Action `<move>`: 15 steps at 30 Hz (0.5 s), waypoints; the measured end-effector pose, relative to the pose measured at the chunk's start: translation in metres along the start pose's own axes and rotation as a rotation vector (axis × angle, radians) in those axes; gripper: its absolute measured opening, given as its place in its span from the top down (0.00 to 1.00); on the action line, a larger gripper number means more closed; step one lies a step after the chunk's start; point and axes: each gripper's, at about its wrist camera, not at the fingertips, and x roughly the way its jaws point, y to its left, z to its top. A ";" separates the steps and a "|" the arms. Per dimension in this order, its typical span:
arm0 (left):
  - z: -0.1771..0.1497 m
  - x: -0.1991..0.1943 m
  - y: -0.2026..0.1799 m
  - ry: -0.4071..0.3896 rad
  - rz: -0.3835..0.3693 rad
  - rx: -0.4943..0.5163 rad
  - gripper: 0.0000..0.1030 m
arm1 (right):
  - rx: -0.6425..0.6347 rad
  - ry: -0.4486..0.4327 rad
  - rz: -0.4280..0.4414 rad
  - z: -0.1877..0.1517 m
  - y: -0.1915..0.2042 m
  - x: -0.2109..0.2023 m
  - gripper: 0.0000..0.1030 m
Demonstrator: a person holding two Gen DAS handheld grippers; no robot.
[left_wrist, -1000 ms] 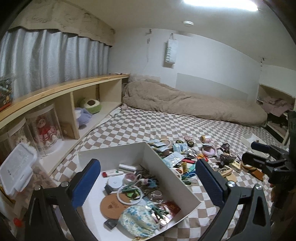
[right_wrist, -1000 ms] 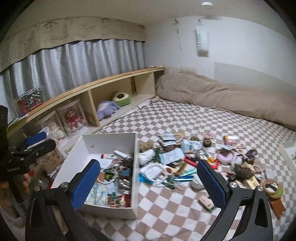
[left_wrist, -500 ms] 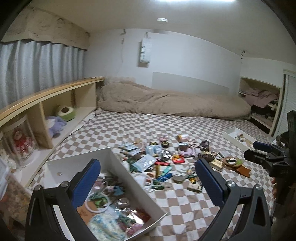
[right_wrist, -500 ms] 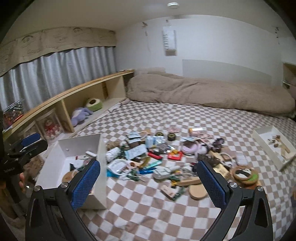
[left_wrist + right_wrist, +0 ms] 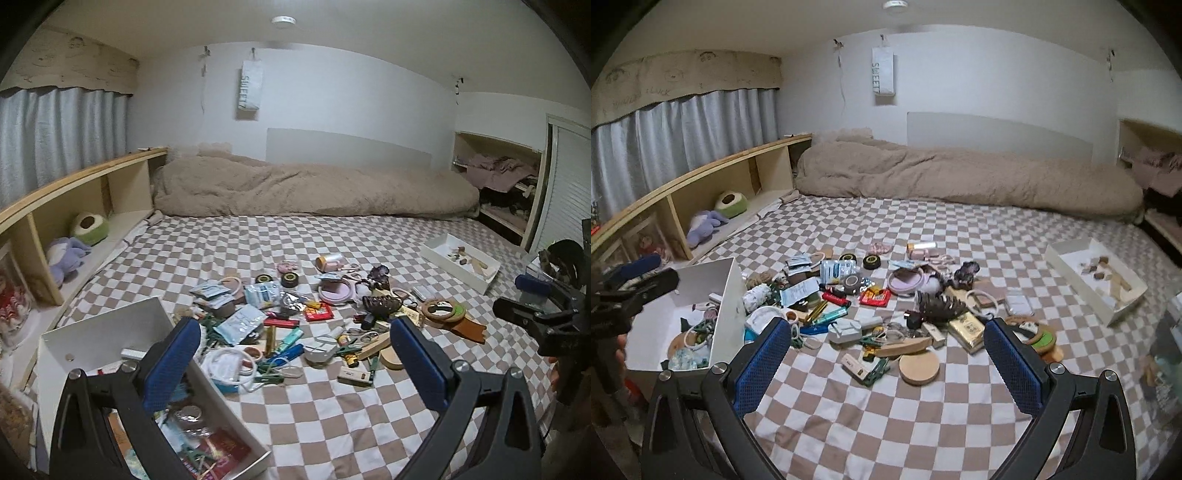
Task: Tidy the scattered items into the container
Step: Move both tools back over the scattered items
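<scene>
Landmark: white box (image 5: 733,291), an open-topped, thin-walled card or plastic container on the checked bed cover (image 5: 923,424), at its left side.
Box contents: already partly filled with small clutter, including a white ring and a red packet by its near corner.
Scattered items: a loose heap (image 5: 871,306) just right of the box, spreading well away from it toward a second shallow white tray (image 5: 1104,306).
Left tongs (image 5: 295,365): released, blue ribbed pads spread wide, nothing between them; they hang over the box's right wall and the nearest clutter.
Right tongs (image 5: 886,360): likewise spread and empty, above the heap, to the right of the box.
Step in hand: as I judge it, between picks, choosing the next item.
Next move: lower over one piece and close; flat things call for a shallow, edge-on pinch against the soft cover.
Round wooden disc (image 5: 919,364): smooth, flat, pale, at the near edge of the heap.
Red packet (image 5: 874,296): glossy, crinkled foil, mid-heap.
Lilac round case (image 5: 912,282): hard plastic, beyond the packet.
</scene>
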 end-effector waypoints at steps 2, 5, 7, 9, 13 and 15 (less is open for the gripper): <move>0.000 0.011 -0.005 0.011 -0.010 -0.001 0.00 | 0.011 0.002 0.002 -0.001 -0.006 0.004 0.00; 0.000 0.027 -0.013 0.027 -0.023 0.001 0.00 | 0.025 0.003 -0.006 -0.002 -0.015 0.011 0.00; 0.000 0.038 -0.017 0.038 -0.030 0.006 0.00 | 0.043 0.004 -0.006 -0.003 -0.022 0.017 0.00; -0.001 0.049 -0.022 0.050 -0.037 0.012 0.00 | 0.063 0.009 -0.008 -0.005 -0.030 0.023 0.00; -0.004 0.072 -0.029 0.079 -0.048 0.022 0.00 | 0.092 0.033 -0.019 -0.010 -0.045 0.040 0.00; -0.006 0.084 -0.032 0.096 -0.051 0.025 0.00 | 0.105 0.049 -0.027 -0.013 -0.051 0.050 0.00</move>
